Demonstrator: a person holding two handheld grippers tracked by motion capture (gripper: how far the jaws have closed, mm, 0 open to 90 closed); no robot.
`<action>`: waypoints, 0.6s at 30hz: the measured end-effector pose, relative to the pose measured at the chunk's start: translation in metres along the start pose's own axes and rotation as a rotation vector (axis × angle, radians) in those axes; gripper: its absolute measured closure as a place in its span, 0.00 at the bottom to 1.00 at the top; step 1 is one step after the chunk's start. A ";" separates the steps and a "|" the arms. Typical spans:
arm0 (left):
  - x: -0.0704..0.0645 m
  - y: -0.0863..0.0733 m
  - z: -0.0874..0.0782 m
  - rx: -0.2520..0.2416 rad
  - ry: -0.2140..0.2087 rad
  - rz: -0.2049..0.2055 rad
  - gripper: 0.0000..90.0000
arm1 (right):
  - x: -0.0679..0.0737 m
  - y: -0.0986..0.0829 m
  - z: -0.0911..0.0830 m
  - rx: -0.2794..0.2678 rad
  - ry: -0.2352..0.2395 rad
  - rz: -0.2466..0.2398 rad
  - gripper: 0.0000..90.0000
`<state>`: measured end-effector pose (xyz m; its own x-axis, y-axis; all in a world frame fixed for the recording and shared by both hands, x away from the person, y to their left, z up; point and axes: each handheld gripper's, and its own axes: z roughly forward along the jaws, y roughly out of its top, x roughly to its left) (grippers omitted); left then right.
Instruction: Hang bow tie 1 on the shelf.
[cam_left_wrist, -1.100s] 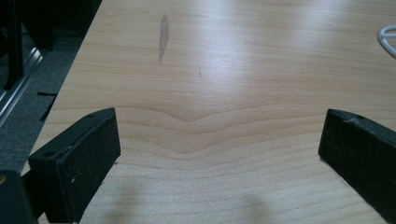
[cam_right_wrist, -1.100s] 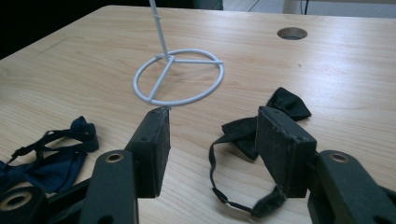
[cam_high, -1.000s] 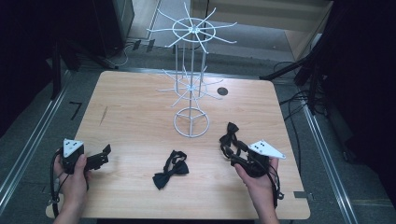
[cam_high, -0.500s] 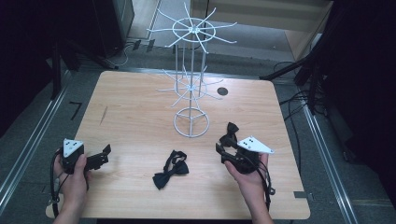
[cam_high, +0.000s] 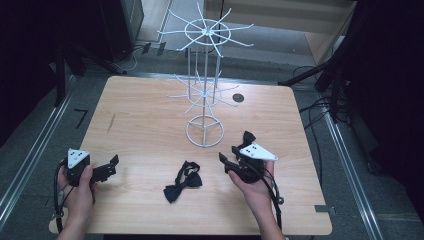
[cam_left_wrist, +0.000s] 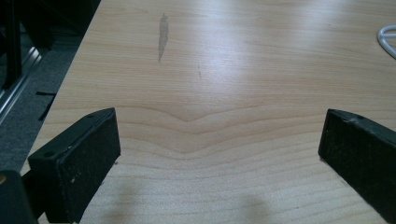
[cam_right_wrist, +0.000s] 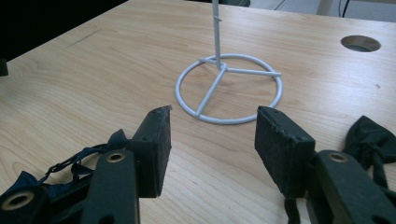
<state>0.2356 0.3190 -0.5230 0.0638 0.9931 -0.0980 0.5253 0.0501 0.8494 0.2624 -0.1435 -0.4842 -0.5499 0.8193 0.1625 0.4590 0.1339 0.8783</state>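
Note:
A white wire display stand (cam_high: 205, 131) rises from a ring base at the middle of the wooden table (cam_high: 140, 115). One black bow tie (cam_high: 182, 181) lies flat in front of the stand. A second black bow tie (cam_high: 247, 137) lies to the right of the ring, just behind my right gripper (cam_high: 229, 156). That gripper is open and empty, low over the table. In the right gripper view, my right gripper (cam_right_wrist: 212, 121) points at the ring base (cam_right_wrist: 229, 88), with one bow tie (cam_right_wrist: 70, 163) at lower left and the other (cam_right_wrist: 369, 135) at right. My left gripper (cam_high: 111, 167) stands open and empty near the front left corner. In the left gripper view, my left gripper (cam_left_wrist: 219, 130) faces bare wood.
A round cable hole (cam_high: 238, 98) sits in the table behind the stand. The stand's wire arms (cam_high: 200, 92) spread out at two heights. Metal floor rails (cam_high: 30, 155) run along both sides of the table. Bare wood lies between my left gripper and the stand.
My right gripper has moved left along the front of the table, toward the bow tie in the middle. The left gripper and both bow ties have not moved.

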 end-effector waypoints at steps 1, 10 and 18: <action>0.000 0.000 0.000 0.002 -0.001 0.000 0.00 | 0.001 0.000 0.001 0.002 0.004 -0.002 0.52; 0.000 0.000 0.000 0.001 0.000 0.002 0.00 | 0.008 -0.001 0.013 0.012 0.044 0.013 0.57; 0.000 0.001 0.001 -0.001 -0.001 0.000 0.00 | 0.016 -0.002 0.026 0.035 0.074 0.007 0.59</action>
<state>0.2365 0.3195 -0.5230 0.0647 0.9930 -0.0986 0.5245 0.0502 0.8499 0.2706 -0.1162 -0.4946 -0.5959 0.7771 0.2025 0.4863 0.1485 0.8611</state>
